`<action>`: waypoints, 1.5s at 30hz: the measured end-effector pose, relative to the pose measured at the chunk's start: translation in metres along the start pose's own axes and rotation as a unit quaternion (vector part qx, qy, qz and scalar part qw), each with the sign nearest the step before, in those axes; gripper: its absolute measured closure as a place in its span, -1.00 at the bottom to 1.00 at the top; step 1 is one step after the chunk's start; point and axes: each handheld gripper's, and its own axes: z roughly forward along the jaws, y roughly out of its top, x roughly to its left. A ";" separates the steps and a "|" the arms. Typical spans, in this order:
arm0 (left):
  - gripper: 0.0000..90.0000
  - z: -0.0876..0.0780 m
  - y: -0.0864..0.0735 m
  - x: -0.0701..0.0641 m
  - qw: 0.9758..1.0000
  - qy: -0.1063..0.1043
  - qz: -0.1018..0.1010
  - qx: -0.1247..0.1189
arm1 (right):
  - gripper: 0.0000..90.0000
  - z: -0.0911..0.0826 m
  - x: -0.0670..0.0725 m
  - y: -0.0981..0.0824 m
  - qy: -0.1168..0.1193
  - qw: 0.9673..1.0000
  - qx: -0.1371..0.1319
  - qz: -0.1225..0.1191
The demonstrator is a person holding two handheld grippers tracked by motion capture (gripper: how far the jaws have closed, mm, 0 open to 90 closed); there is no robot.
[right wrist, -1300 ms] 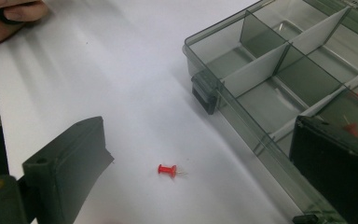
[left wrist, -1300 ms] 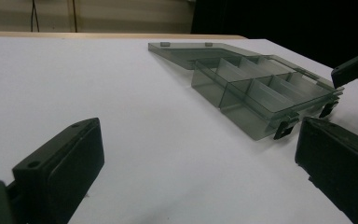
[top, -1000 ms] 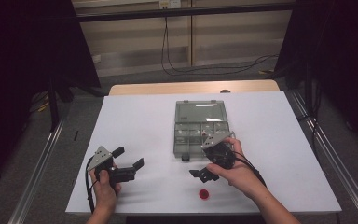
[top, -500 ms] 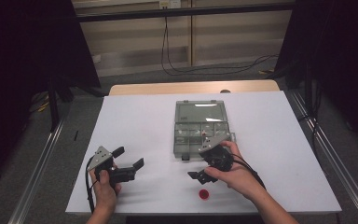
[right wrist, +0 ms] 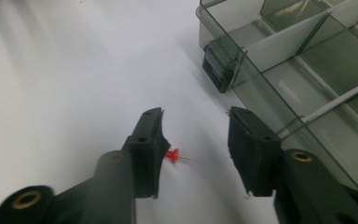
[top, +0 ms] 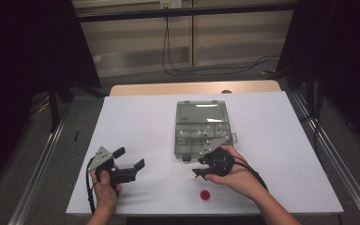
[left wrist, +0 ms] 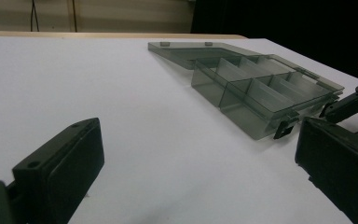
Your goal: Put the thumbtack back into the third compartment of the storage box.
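A clear grey plastic box (top: 202,131) with its lid flat open sits near the middle of the white tabletop (top: 140,117), its divided compartments facing up. The right gripper (top: 201,172) hangs just off the box's near edge, jaws parted wide and holding nothing. In the right gripper view a small red pushpin (right wrist: 172,155) lies on its side on the tabletop between the jaws, close to the left one; whether it touches that jaw cannot be told. The box's black latch (right wrist: 216,65) shows just beyond. A red round disc (top: 206,195) lies near the front edge. The left gripper (top: 130,161) is held toward the front left corner, wide open and empty.
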 end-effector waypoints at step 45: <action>-0.97 0.000 0.000 0.000 1.000 0.001 0.002 0.003 | 0.49 0.009 0.001 -0.011 0.031 0.999 0.005 -0.022</action>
